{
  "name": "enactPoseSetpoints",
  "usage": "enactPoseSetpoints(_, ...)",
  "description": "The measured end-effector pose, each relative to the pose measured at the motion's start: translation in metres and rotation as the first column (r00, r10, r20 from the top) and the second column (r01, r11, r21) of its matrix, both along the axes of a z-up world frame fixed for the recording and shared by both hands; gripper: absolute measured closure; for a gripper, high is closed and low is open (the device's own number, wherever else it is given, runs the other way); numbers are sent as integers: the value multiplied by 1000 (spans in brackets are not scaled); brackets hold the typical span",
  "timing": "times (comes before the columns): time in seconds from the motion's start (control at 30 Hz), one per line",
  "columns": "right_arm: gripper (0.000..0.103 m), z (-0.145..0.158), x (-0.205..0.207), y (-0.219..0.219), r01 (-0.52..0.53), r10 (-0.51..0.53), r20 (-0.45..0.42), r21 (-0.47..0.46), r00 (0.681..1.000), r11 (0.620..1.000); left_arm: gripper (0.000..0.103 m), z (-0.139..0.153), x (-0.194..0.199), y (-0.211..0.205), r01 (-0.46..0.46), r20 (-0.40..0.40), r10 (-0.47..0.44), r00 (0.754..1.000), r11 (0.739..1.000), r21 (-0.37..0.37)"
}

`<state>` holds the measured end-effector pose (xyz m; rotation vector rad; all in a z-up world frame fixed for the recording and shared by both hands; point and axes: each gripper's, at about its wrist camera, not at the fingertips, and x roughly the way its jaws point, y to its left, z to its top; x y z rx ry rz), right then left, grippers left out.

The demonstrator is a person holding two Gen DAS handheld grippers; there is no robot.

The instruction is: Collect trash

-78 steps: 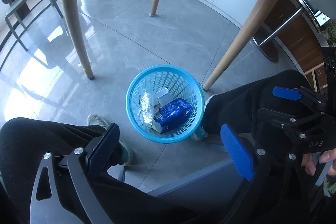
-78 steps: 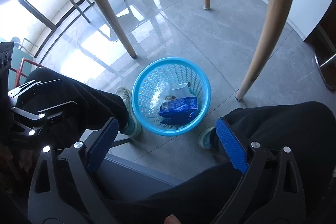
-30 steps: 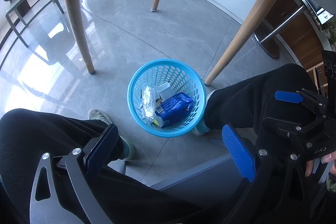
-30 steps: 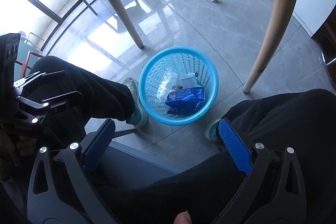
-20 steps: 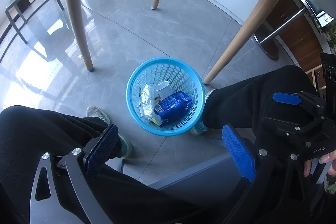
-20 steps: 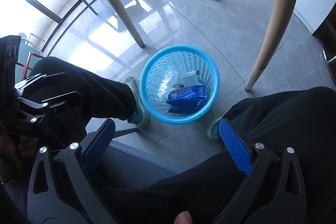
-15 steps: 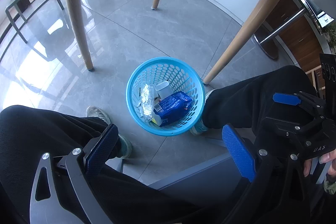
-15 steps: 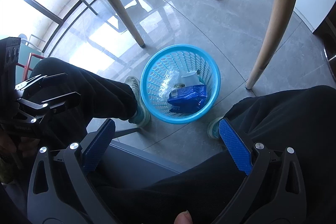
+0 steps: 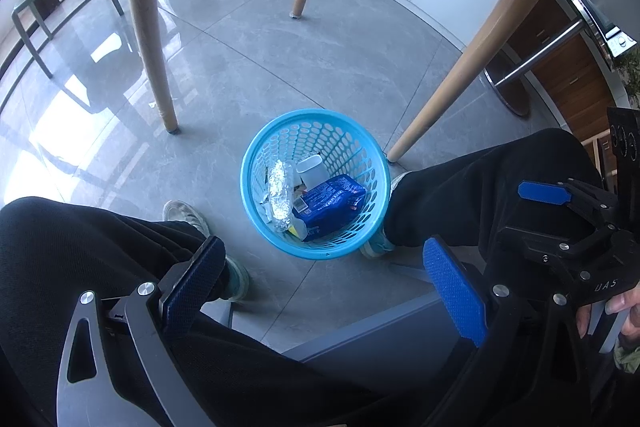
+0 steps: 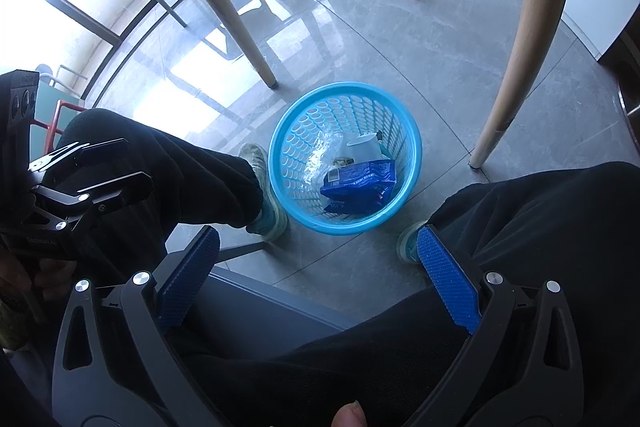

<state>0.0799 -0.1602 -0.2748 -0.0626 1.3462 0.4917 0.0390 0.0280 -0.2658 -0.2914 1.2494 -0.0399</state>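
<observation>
Your left tool [image 9: 320, 287] hangs with its blue pads spread wide and nothing between them; your right tool [image 10: 316, 275] is likewise wide open and empty. Both sit above your knees, looking down at the blue basket [image 9: 256, 163] on the floor between your feet. The trash lies inside it, well below and ahead of both tools: a blue wrapper [image 9: 330, 201], a foil wad [image 9: 279, 197] and a white cup [image 9: 311, 171] packed together. A wooden bench leg [image 9: 452, 87] stands just beside the basket.
</observation>
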Motion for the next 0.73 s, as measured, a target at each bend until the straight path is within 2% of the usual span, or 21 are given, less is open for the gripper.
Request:
enactPoseSetpoints(0.5,8,-1,-2,0,0,0,-3,2,1000,1000,6,-1,1,2,-17,-10,17,1000,1000,10)
enactPoseSetpoints(0.73,8,-2,-3,0,1,-1,-6,5,1000,1000,6,-4,2,5,-42,-27,41,999,999,-34)
